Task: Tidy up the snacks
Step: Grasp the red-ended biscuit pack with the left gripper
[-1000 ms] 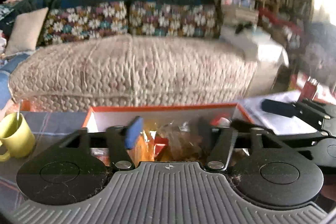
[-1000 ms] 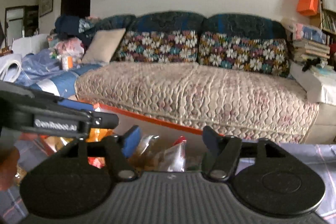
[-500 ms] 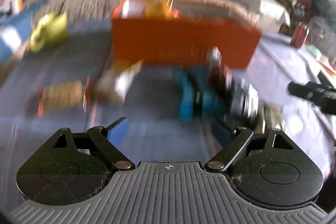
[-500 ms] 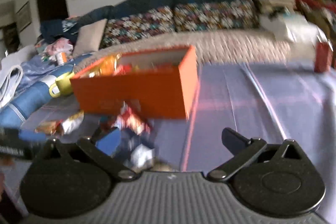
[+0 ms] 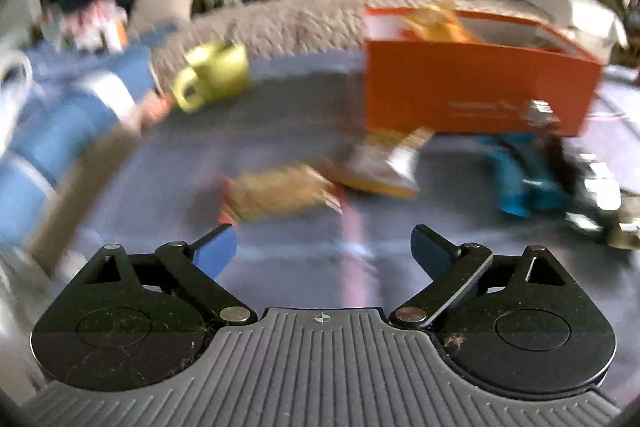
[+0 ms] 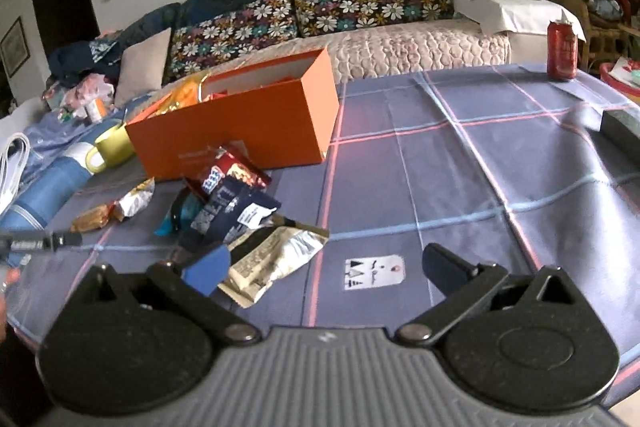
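Right gripper (image 6: 324, 267) spread empty, silver snack packet (image 6: 276, 259) beside its blue finger

Orange box (image 6: 240, 131), blue plaid tablecloth (image 6: 460, 163)

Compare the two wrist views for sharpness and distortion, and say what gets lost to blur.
Left wrist view: heavy motion blur smears the orange box, the yellow-green mug and the snack packets, so their labels are unreadable; only the left gripper stays sharp. Right wrist view: crisp, packet print legible on the silver wrapper, though the fisheye bows the tablecloth lines and sofa.
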Demonstrator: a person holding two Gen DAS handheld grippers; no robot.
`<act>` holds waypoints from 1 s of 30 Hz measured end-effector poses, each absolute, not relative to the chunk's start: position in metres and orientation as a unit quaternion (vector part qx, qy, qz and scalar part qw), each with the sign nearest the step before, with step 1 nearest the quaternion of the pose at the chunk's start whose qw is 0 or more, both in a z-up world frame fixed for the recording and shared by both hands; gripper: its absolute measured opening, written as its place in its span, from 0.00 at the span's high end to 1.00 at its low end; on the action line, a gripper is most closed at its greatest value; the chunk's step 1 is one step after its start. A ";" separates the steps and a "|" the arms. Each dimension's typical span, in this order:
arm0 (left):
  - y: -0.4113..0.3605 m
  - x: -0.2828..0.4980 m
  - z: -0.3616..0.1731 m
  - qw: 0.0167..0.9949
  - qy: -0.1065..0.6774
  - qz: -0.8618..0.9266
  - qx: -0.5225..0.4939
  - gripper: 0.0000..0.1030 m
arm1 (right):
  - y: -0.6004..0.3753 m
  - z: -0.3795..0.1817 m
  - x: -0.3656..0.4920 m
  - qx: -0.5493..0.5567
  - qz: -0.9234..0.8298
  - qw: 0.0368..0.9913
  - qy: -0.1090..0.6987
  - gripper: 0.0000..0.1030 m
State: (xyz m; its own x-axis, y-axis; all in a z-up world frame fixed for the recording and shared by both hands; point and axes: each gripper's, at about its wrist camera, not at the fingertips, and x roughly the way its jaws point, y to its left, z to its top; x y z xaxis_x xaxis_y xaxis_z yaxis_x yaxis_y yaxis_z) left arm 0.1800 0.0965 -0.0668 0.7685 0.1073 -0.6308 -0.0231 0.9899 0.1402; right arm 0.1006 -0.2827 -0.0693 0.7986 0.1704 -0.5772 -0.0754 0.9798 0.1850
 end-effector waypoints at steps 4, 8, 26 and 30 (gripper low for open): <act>0.125 0.218 -0.078 0.922 0.341 -0.055 0.176 0.27 | -0.276 -0.066 0.103 0.043 0.060 0.942 0.327 0.01; 0.148 0.250 -0.087 0.882 0.356 -0.149 0.272 0.29 | -0.269 -0.065 0.105 0.026 0.049 0.938 0.342 0.01; 0.147 0.221 -0.084 0.884 0.403 -0.178 0.156 0.96 | -0.227 -0.077 0.121 -0.010 0.088 0.925 0.369 0.01; 0.108 0.185 -0.090 0.893 0.415 -0.136 0.113 0.92 | -0.231 -0.084 0.121 0.006 0.084 0.925 0.371 0.01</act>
State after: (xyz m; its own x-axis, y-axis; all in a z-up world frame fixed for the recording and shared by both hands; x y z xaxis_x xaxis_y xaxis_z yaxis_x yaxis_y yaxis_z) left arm 0.1855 0.1079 -0.0896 0.6187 -0.1491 -0.7714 0.3365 0.9375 0.0887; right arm 0.1206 -0.2314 -0.0839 0.7103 0.1596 -0.6856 -0.1511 0.9858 0.0729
